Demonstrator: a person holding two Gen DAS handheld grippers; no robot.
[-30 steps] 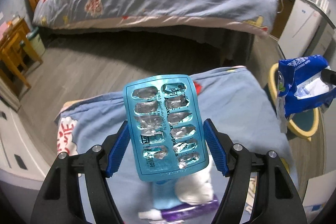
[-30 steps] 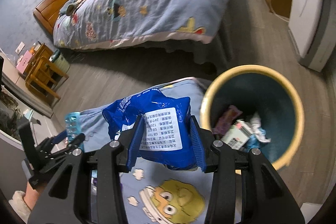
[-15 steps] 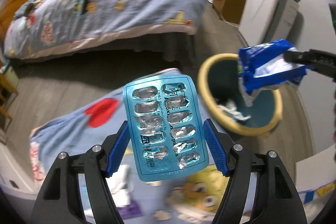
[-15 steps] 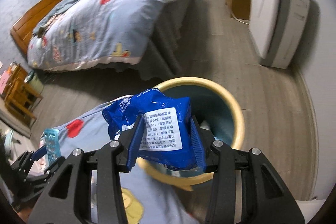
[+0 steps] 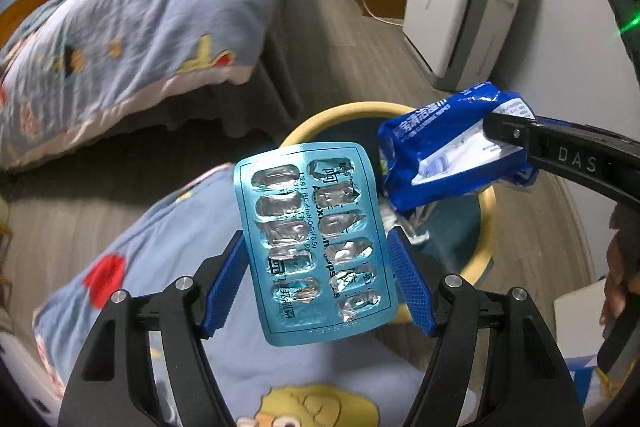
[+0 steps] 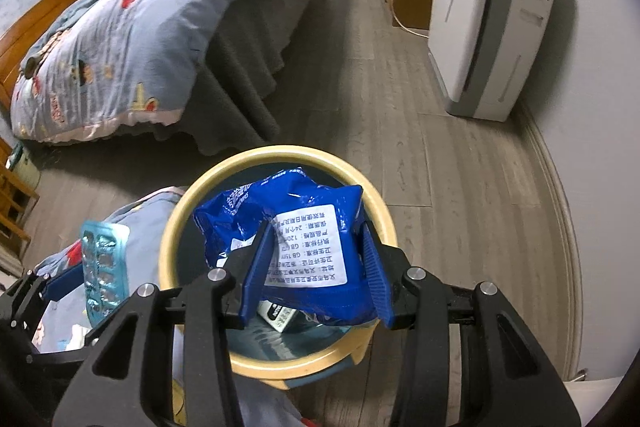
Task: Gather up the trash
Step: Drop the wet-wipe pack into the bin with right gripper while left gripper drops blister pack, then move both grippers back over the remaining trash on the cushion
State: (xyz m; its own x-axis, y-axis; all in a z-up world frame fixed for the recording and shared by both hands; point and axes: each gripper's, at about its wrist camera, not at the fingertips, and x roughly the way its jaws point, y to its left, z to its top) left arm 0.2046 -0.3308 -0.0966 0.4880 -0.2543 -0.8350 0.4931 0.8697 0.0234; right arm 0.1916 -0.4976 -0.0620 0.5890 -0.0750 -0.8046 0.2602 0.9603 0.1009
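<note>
Left wrist view: my left gripper (image 5: 318, 267) clenches an empty blister pack (image 5: 314, 243) by its two long edges, holding it upright over the blue quilt (image 5: 168, 227). Just beyond it sits the yellow-rimmed bin (image 5: 486, 227), with the blue wipes packet (image 5: 448, 155) hanging over the bin's mouth from the right.

Right wrist view: my right gripper (image 6: 316, 267) grasps the wipes packet (image 6: 296, 227) directly above the bin (image 6: 176, 227), which already holds some litter. The blister pack (image 6: 105, 267) is near left, short of the rim.

I judge the risk lies on the left: releasing now would drop the blister pack onto the quilt, because it is not yet over the opening. The two grippers could also collide if both crowd in over the bin.
</note>
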